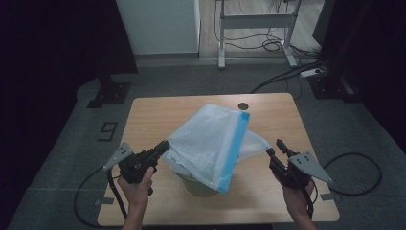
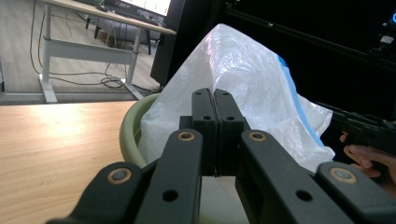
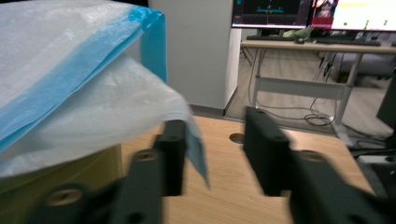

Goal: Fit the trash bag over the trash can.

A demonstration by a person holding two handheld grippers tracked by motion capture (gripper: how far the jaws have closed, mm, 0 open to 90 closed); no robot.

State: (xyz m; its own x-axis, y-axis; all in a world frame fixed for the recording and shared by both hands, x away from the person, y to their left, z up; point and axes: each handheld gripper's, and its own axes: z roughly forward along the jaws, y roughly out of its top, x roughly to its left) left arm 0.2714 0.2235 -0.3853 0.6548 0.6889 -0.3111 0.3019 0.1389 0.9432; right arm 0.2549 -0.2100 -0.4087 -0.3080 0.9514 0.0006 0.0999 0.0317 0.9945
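Note:
A white translucent plastic bag (image 1: 206,139) with a blue band along its mouth is tented over a pale green bin (image 1: 196,188) on the wooden table (image 1: 268,110). My left gripper (image 1: 164,145) is at the bag's left edge. In the left gripper view its jaws (image 2: 215,93) are pressed together on the film, with the bag (image 2: 243,70) rising behind them and the bin's rim (image 2: 130,130) to the left. My right gripper (image 1: 274,146) stands open just beside the bag's right corner. In the right gripper view the bag's loose blue-edged corner (image 3: 196,149) hangs against one finger (image 3: 173,154), unpinched.
A round cable hole (image 1: 243,105) sits near the table's far edge. Beyond the table are a white cabinet (image 1: 158,24), a desk frame (image 1: 253,21) and floor cables (image 1: 287,72). Monitors (image 3: 308,11) stand on that desk. Bare tabletop lies right of the bin.

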